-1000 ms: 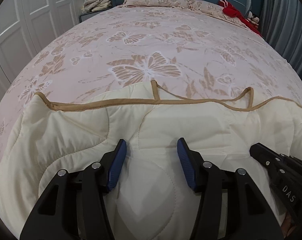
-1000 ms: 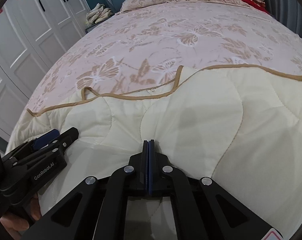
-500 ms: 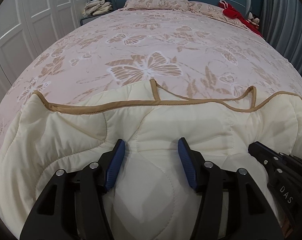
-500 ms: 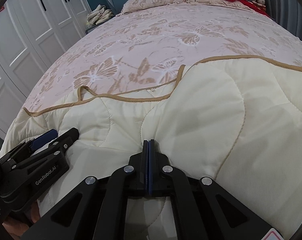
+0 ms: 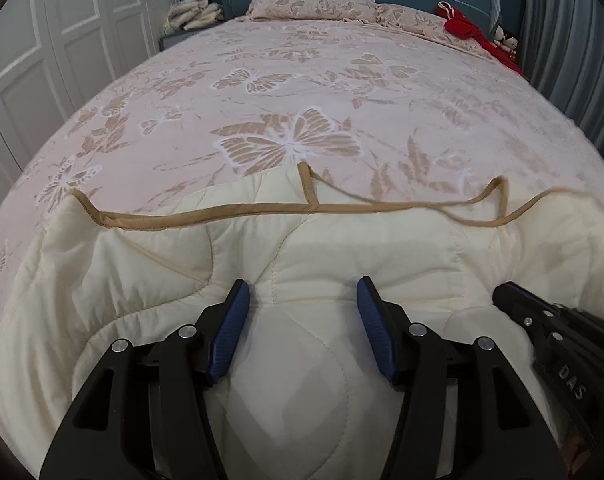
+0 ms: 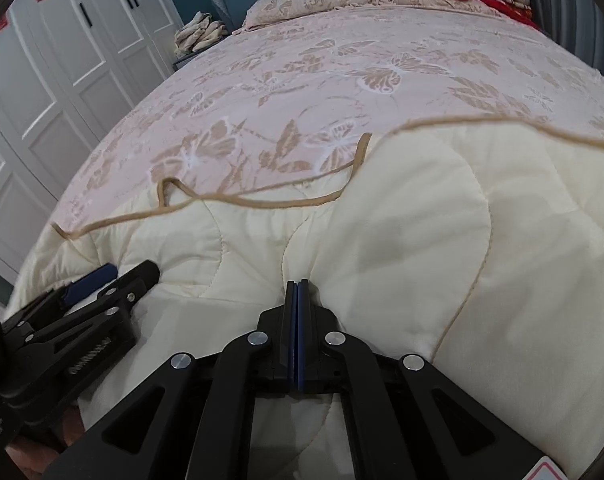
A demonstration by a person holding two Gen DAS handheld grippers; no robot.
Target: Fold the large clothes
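One cream quilted comforter [image 5: 381,248] with tan piping lay across the foot of the bed [image 5: 302,80], its near part cut off. The left gripper [image 5: 300,308] had its fingers spread wide over it, gripping nothing. The right gripper [image 6: 297,300] was pinched closed on a fold; two pillows [image 6: 302,4] lay beyond.

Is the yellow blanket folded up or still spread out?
Partly folded. The blanket has tan trim doubled over itself in loops, but it covers the bed's whole near end.

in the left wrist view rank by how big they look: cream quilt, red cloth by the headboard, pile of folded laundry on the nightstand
1. cream quilt, nearest
2-3. red cloth and pile of folded laundry: similar, both far, unranked
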